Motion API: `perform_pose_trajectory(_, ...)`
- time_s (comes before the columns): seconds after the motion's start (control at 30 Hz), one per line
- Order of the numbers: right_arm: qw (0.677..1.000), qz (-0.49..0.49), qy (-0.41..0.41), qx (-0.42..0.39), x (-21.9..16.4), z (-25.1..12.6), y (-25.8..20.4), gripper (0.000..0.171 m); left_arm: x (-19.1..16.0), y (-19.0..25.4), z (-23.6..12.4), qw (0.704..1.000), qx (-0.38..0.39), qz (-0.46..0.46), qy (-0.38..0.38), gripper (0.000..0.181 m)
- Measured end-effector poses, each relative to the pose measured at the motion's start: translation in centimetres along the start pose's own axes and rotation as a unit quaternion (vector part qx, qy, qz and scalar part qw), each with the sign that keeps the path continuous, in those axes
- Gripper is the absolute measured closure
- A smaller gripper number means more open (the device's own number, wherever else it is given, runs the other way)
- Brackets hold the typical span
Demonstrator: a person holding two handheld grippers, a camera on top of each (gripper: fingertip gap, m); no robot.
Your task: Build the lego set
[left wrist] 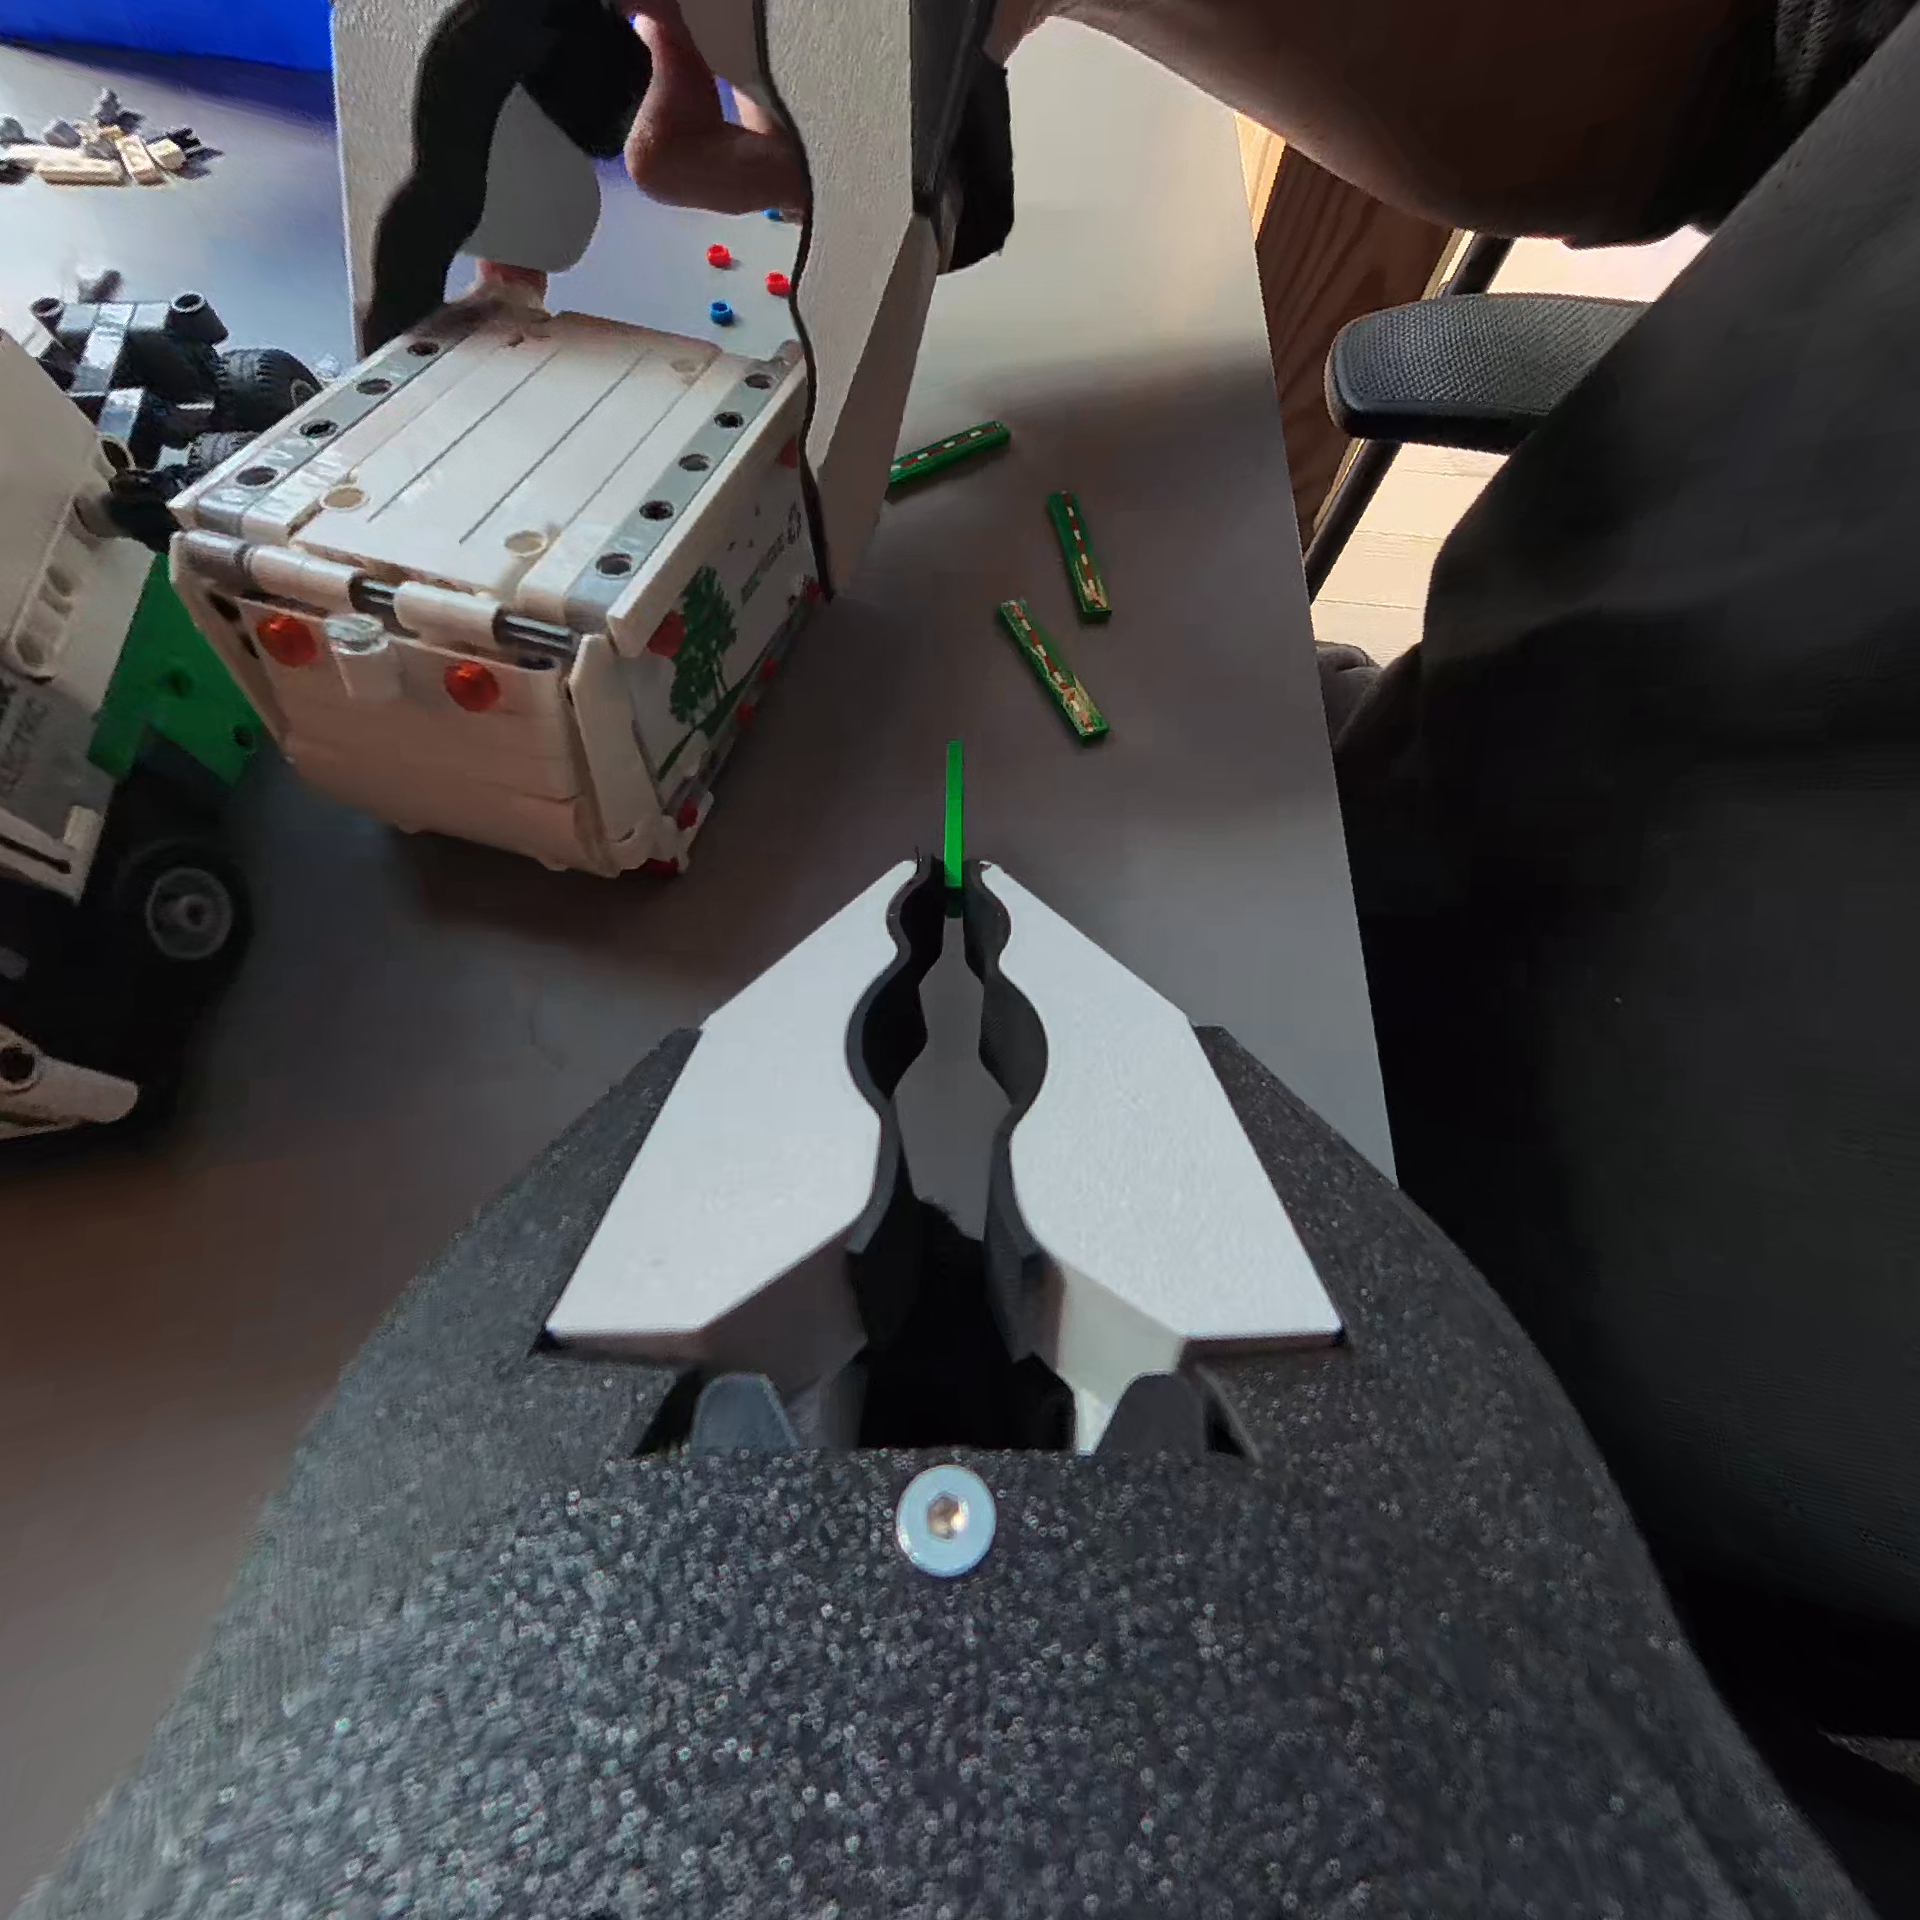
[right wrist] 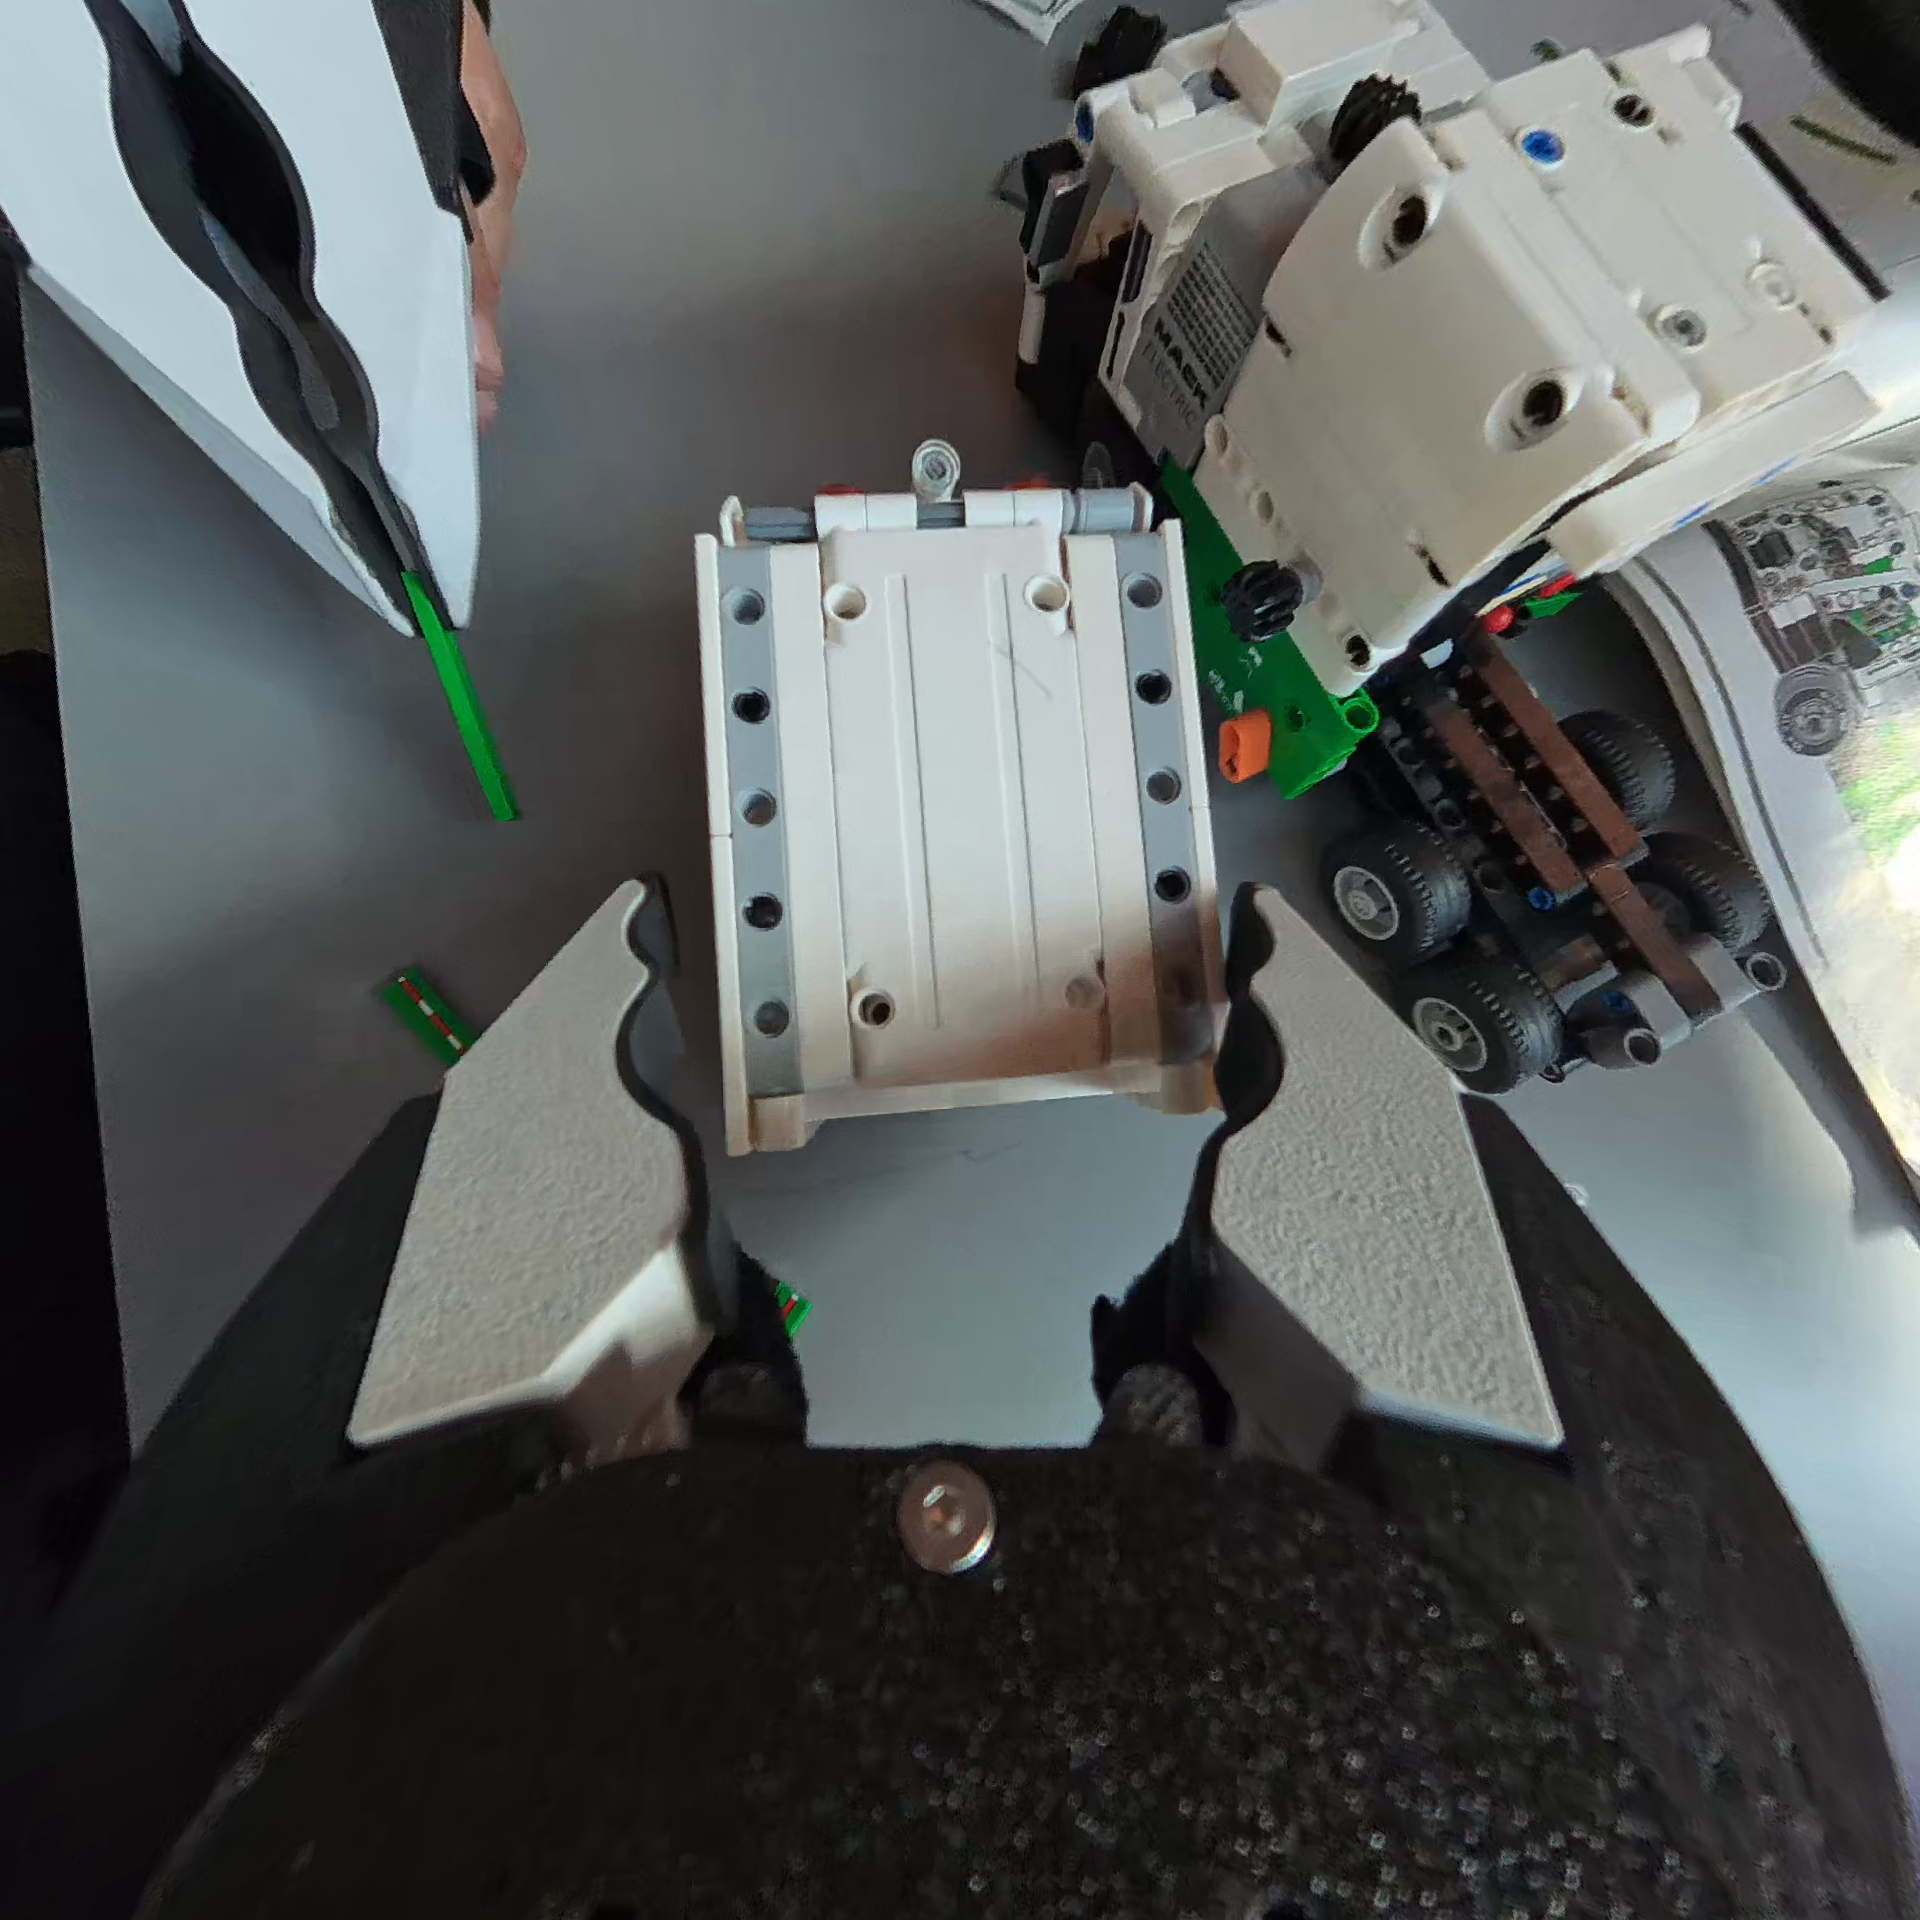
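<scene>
My left gripper (left wrist: 951,883) is shut on a thin plain green tile (left wrist: 953,810), which stands on edge and sticks out forward above the grey table (left wrist: 468,1039). The same gripper (right wrist: 416,592) and tile (right wrist: 457,696) show at the upper left of the right wrist view. A white Lego box body (right wrist: 956,810) with grey hole strips lies on the table, also in the left wrist view (left wrist: 499,540). My right gripper (right wrist: 945,914) is open, its jaws either side of the box's near end. The right fingertip (right wrist: 1242,935) is close against the box. Its fingers (left wrist: 831,343) reach down over the box.
The white and green truck cab and black wheeled chassis (right wrist: 1455,779) stand right of the box, on an instruction booklet (right wrist: 1808,707). Three striped green tiles (left wrist: 1051,670) lie near the table's right edge. Small red and blue studs (left wrist: 719,310) and a parts pile (left wrist: 104,145) lie farther off. A chair armrest (left wrist: 1455,364) is beyond the edge.
</scene>
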State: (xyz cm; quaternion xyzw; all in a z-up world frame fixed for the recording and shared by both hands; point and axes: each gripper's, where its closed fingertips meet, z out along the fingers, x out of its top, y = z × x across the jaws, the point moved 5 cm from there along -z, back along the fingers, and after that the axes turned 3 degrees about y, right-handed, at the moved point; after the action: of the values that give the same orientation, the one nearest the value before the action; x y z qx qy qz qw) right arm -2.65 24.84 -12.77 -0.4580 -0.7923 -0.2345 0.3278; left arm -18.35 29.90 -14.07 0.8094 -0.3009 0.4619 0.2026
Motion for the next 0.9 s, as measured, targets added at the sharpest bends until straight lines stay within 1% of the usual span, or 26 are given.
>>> perform_pose_trajectory(0.07, 1.000, -0.003, -0.028, 0.012, 0.1, 0.4, 0.1, 0.070, 0.3, -0.3, 0.4, 1.000, 0.011, 0.003, 0.003, 0.179)
perform_pose_trajectory(0.13, 0.999, -0.014, -0.037, 0.008, 0.2, 0.6, 0.3, 0.076, 0.4, -0.7, 0.8, 1.000, 0.019, -0.001, -0.001, 0.179)
perform_pose_trajectory(0.27, 0.998, -0.018, -0.052, 0.020, 0.3, 0.7, 0.5, 0.077, 0.3, -1.4, 1.0, 0.999, 0.031, -0.021, -0.011, 0.179)
perform_pose_trajectory(0.33, 0.998, -0.010, -0.052, 0.033, 0.3, 0.6, 0.5, 0.077, 0.4, -2.0, 0.9, 0.998, 0.053, -0.033, -0.006, 0.180)
perform_pose_trajectory(0.47, 0.995, 0.014, -0.050, 0.084, 0.5, 0.3, -0.2, 0.077, 0.6, -2.4, 0.5, 0.997, 0.063, -0.045, 0.011, 0.180)
perform_pose_trajectory(0.53, 0.994, 0.028, -0.044, 0.095, 0.8, 0.5, -0.2, 0.077, 0.7, -2.4, 0.5, 0.997, 0.060, -0.054, 0.015, 0.179)
perform_pose_trajectory(0.73, 0.992, 0.028, -0.048, 0.111, 1.0, 0.7, 0.1, 0.077, 0.8, -2.6, 0.5, 0.994, 0.050, -0.090, 0.022, 0.179)
perform_pose_trajectory(0.9, 0.991, 0.027, -0.047, 0.120, 1.1, 0.8, 0.2, 0.077, 1.0, -2.3, 0.5, 0.995, 0.035, -0.094, 0.027, 0.179)
